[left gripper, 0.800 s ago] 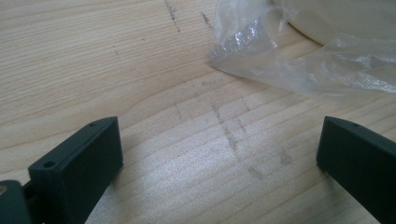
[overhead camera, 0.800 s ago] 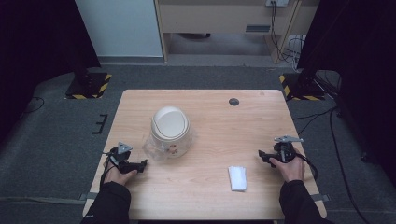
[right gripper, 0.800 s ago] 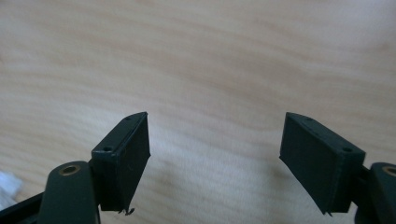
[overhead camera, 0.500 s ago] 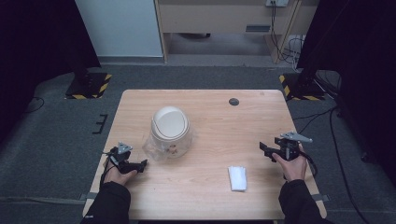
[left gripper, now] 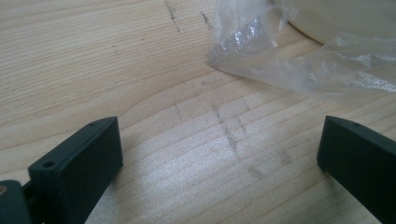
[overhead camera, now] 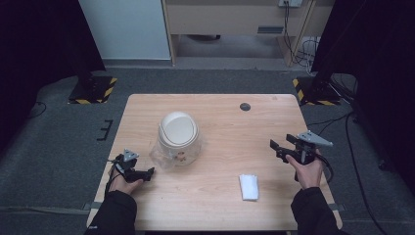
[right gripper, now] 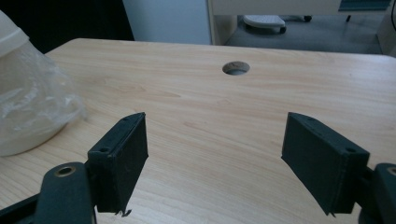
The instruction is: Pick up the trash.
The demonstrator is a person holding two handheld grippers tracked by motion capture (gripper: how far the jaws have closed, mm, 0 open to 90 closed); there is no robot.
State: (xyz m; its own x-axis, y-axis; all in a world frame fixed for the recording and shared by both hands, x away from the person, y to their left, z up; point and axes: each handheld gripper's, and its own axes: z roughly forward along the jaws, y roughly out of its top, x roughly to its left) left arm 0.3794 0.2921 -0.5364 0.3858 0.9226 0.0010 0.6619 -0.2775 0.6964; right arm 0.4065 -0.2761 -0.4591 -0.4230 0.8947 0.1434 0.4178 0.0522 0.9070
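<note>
A white lidded container [overhead camera: 178,133] wrapped in a clear plastic bag [overhead camera: 164,155] stands left of the table's middle. My left gripper [overhead camera: 149,172] rests low on the wood just left of the bag, jaws open and empty; in the left gripper view the crinkled plastic bag [left gripper: 299,60] lies just past its gripper [left gripper: 219,154]. My right gripper [overhead camera: 274,146] is held above the table's right side, open, pointing left toward the container [right gripper: 18,107]; its gripper [right gripper: 215,149] holds nothing.
A small folded white cloth [overhead camera: 249,186] lies near the front edge, right of centre. A round cable hole [overhead camera: 245,106] is at the table's far side [right gripper: 236,68]. Grey floor surrounds the wooden table [overhead camera: 220,205]; black stands with yellow stripes sit beyond both far corners.
My right gripper has risen off the table and shifted slightly away from me. The left gripper and the container stay put.
</note>
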